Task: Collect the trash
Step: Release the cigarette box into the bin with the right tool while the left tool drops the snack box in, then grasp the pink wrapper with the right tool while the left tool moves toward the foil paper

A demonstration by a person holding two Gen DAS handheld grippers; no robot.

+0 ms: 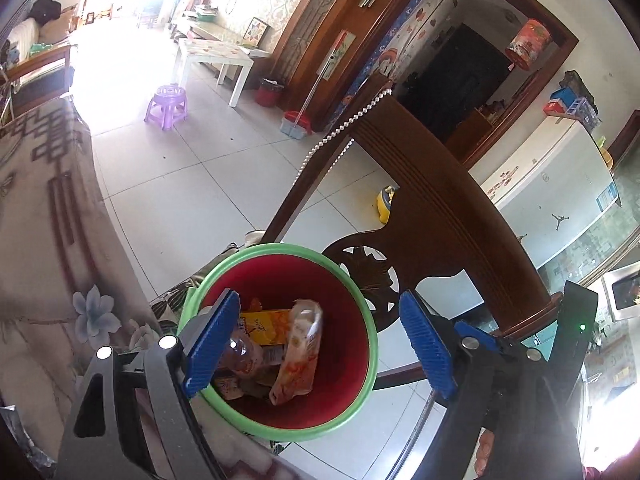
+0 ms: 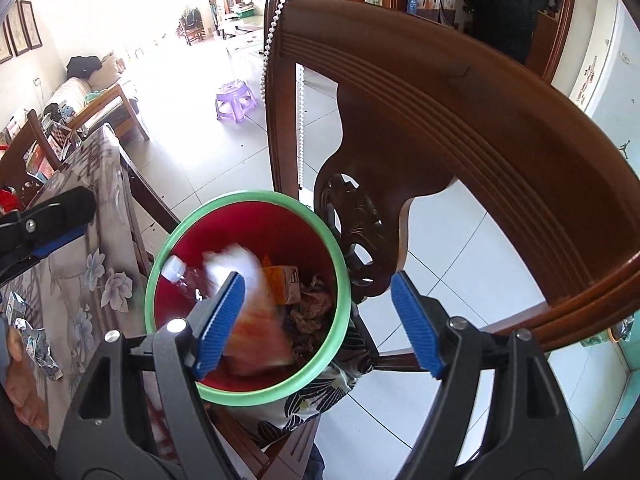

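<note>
A red bin with a green rim (image 1: 372, 344) (image 2: 160, 256) stands on a chair seat beside the table. Inside it lie a clear plastic bottle (image 1: 240, 354) (image 2: 180, 276), a yellow carton (image 1: 264, 326) (image 2: 286, 282), and an orange-and-white snack wrapper (image 1: 298, 354). In the right wrist view the wrapper (image 2: 252, 312) is blurred with motion, below the open fingers. My left gripper (image 1: 320, 346) is open and empty over the bin. My right gripper (image 2: 318, 324) is open and empty above the bin mouth.
A carved wooden chair back (image 1: 436, 204) (image 2: 460, 120) with a bead string rises right behind the bin. The floral-cloth table (image 1: 52, 240) (image 2: 92, 280) lies to the left, with crumpled foil wrappers (image 2: 34, 336) on it. A purple stool (image 1: 167, 105) stands on the tiled floor.
</note>
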